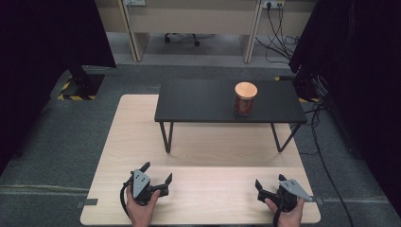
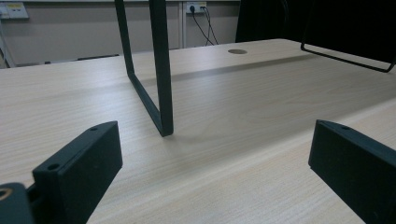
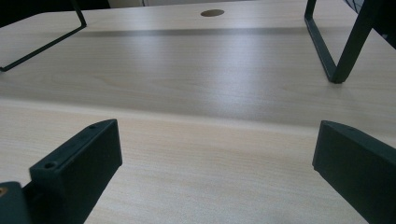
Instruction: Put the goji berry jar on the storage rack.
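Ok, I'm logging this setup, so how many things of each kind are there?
Jars: 1, wooden-lidded jar
Raised black shelves: 1, black shelf
Grippers: 2, left gripper, right gripper, both open and holding nothing
Total: 4

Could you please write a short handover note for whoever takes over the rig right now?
Left gripper: open, empty, low at the near edge of the wooden table.
Right gripper: open, empty, also at the near edge.
Jar with wooden lid: upright on the black raised shelf, right of its middle, far from both grippers.
Done: nothing visibly handled.
Left: probably reach for the jar.
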`<action>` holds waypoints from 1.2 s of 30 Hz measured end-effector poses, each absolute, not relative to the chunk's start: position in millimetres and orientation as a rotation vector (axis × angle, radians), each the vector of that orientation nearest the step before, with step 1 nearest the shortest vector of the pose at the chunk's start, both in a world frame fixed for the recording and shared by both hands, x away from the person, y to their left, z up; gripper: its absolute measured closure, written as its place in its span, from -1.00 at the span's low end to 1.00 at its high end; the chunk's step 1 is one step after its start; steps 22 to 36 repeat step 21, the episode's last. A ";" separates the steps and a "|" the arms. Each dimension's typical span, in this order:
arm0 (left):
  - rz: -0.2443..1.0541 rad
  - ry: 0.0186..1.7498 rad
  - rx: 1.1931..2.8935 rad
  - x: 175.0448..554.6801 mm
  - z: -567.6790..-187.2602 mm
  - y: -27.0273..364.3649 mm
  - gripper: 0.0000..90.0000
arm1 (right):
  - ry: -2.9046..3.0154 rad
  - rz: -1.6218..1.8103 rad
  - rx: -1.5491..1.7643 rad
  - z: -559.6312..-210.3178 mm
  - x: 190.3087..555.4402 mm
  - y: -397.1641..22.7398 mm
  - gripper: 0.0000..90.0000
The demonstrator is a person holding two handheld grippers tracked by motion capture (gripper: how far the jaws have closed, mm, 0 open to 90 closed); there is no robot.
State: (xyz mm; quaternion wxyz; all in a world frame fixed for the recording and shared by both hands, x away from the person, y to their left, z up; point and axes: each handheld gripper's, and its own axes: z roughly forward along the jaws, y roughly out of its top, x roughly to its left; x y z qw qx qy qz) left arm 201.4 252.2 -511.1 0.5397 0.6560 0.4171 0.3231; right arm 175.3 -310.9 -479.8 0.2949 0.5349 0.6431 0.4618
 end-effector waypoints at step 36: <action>0.771 0.990 1.563 201.6 -510.8 251.7 -0.96 | 1.718 1.234 1.426 -479.5 176.3 -312.3 -0.97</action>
